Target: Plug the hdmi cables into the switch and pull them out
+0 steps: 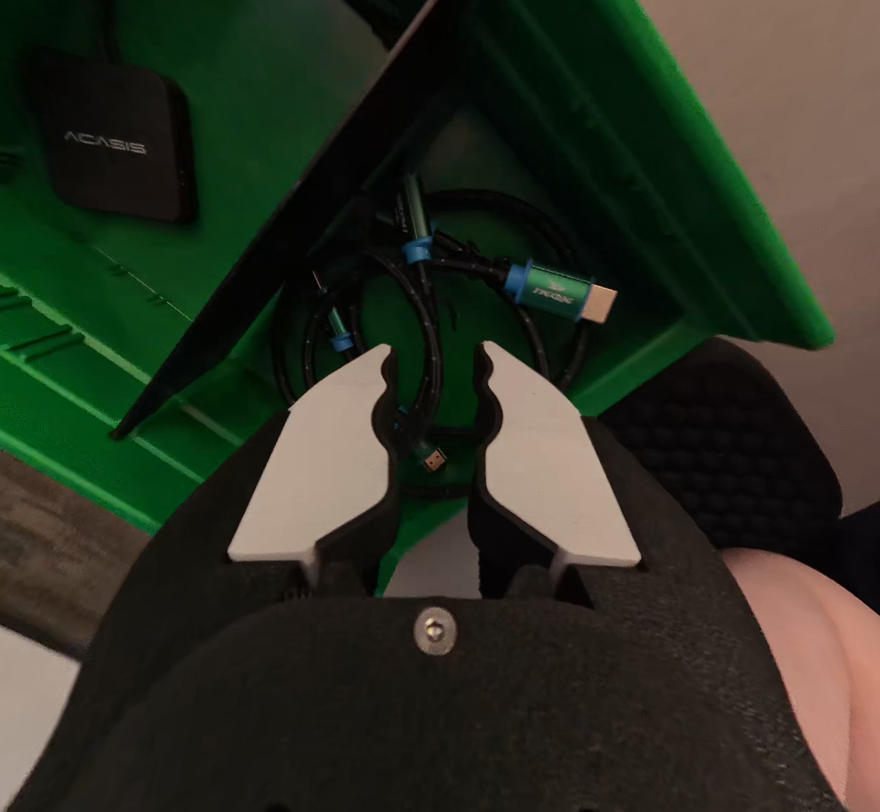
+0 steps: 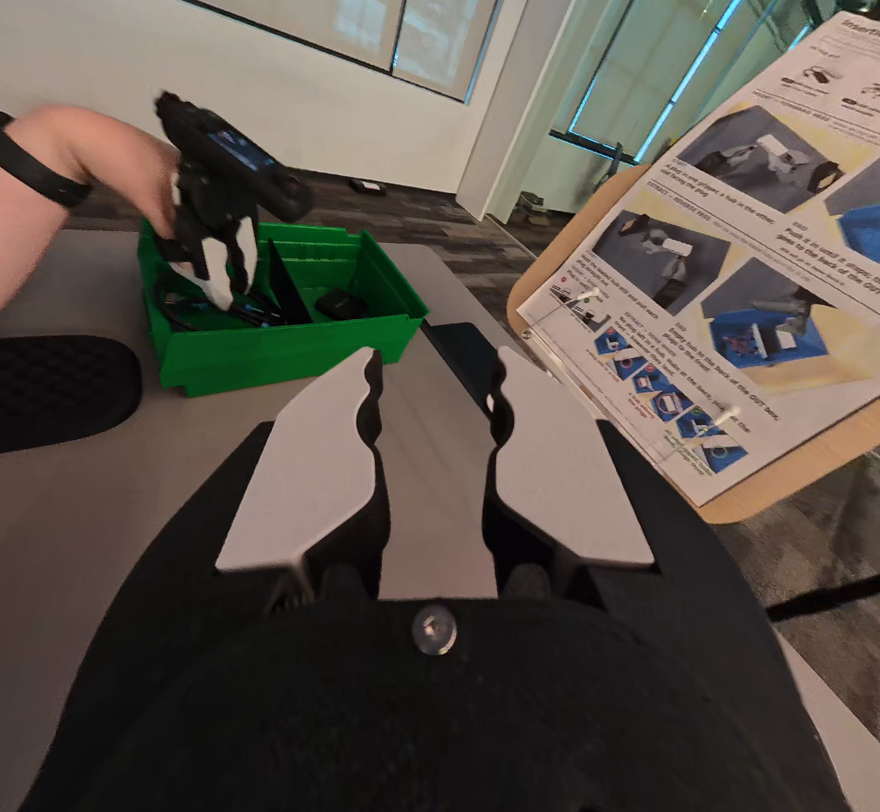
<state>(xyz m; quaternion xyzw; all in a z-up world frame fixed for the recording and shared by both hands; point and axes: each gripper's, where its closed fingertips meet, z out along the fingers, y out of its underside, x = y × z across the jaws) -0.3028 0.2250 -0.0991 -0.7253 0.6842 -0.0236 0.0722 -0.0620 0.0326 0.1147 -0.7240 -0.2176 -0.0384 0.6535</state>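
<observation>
Green bin (image 2: 285, 356) sits on the table (image 2: 71, 527), split by a black divider (image 1: 305, 213) into 2 compartments. In the right wrist view, the left compartment holds the HDMI cables (image 1: 428, 360), black braided, coiled in a loose tangle w/ blue strain-relief collars. The right compartment holds the switch (image 1: 119, 141), a flat black box w/ rounded corners lying flat on the bin floor, w/ a black lead running off its far edge.

Plugs: one big plug (image 1: 562, 291), green-blue metal shell w/ gold tip, lies flat near the bin's right wall in the left wrist view; long axis runs left-right, tip pointing right and slightly toward the camera. A 2nd, smaller plug (image 1: 431, 456) sits between the left fingers low in that view, gold end facing the camera. A 3rd plug shell stands roughly upright by the divider; tip hidden.

Left gripper (image 1: 435, 353) is tipped down into the cable compartment, fingers spread w/ a clear gap, coil visible between them, pinching nothing. In the right wrist view a hand (image 2: 95, 170) w/ a dark wristband holds it over the bin.

Right gripper (image 2: 435, 360) hovers over bare table, near side of the bin, fingers spread apart, nothing between them. An instruction sheet (image 2: 714, 265) on a wooden board stands to the right. Black mesh pad (image 2: 57, 389) lies left of the bin.
</observation>
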